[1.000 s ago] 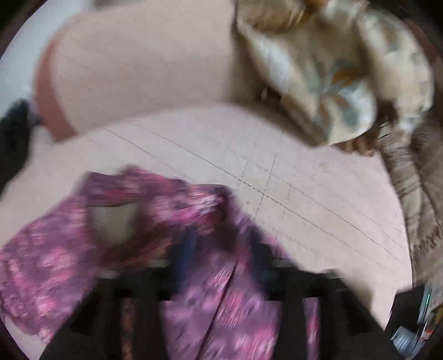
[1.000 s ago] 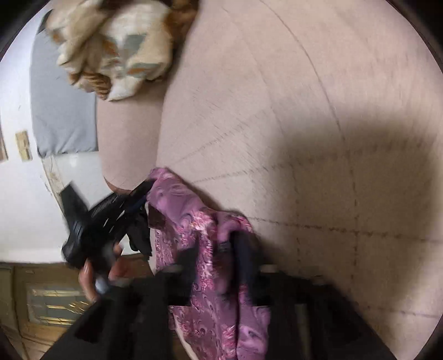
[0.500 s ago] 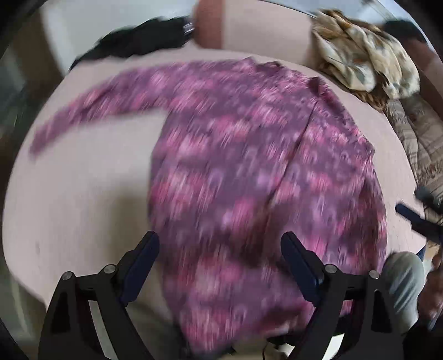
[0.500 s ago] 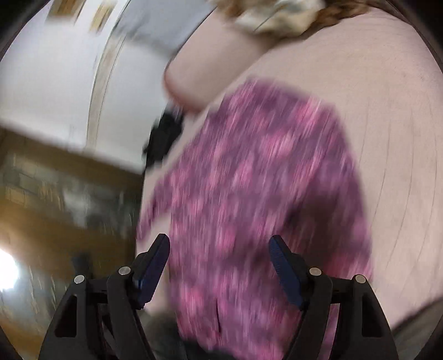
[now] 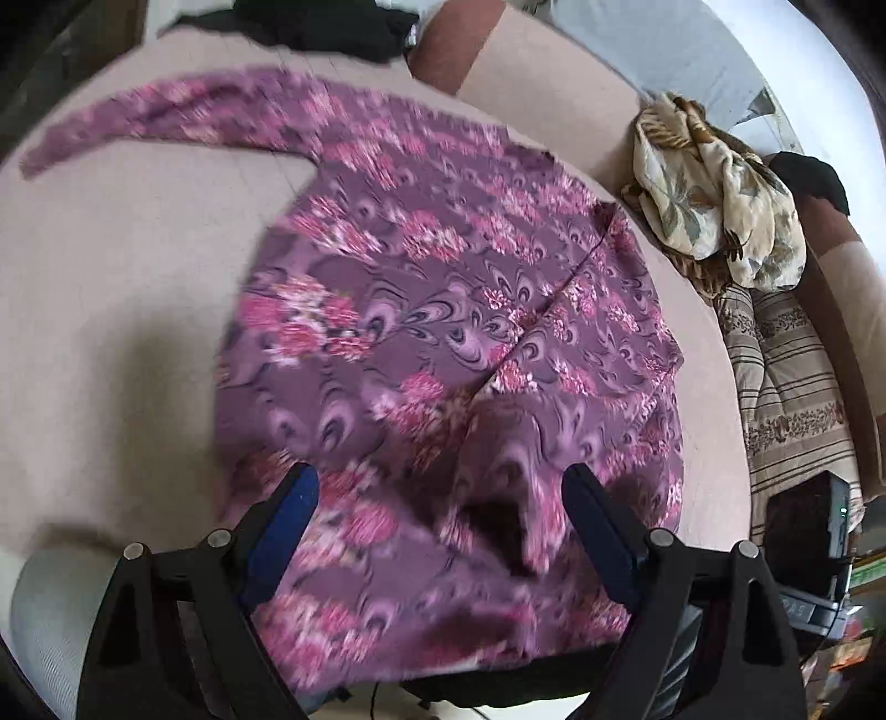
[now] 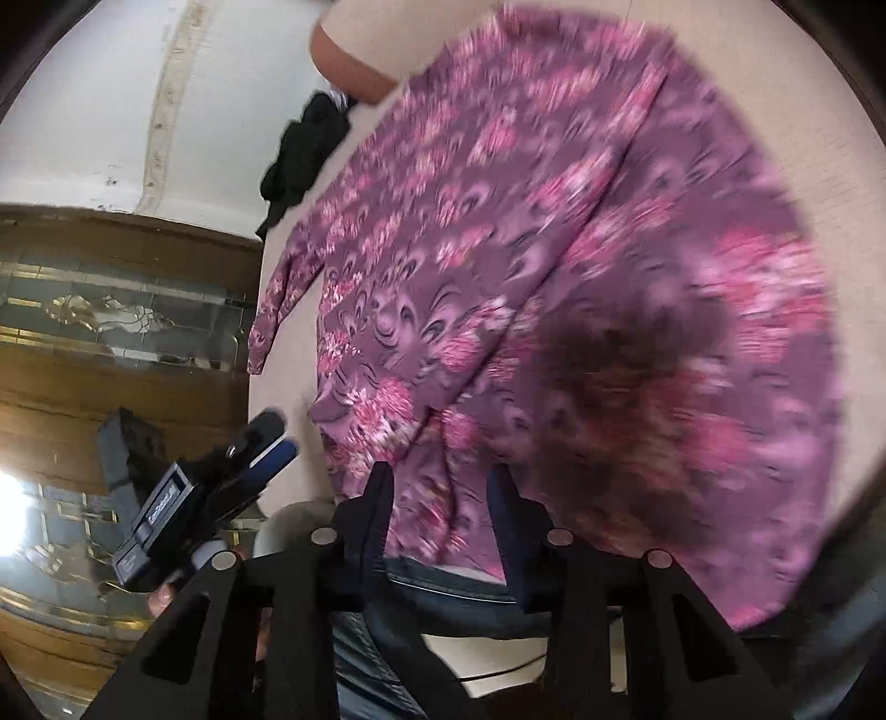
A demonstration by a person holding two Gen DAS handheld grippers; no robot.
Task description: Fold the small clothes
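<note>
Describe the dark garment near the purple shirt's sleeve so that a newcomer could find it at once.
Start at the wide beige bed surface where the purple floral long-sleeved shirt lies spread flat. Follow its outstretched sleeve toward the bed's far edge: there sits a crumpled black cloth heap. Unlike the cream leaf-print bundle on the other side, it is plain black, without pattern.

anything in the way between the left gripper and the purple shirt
Nothing visible. The left gripper hangs with open jaws directly over the near part of the purple shirt, which lies spread on the bed.
</note>
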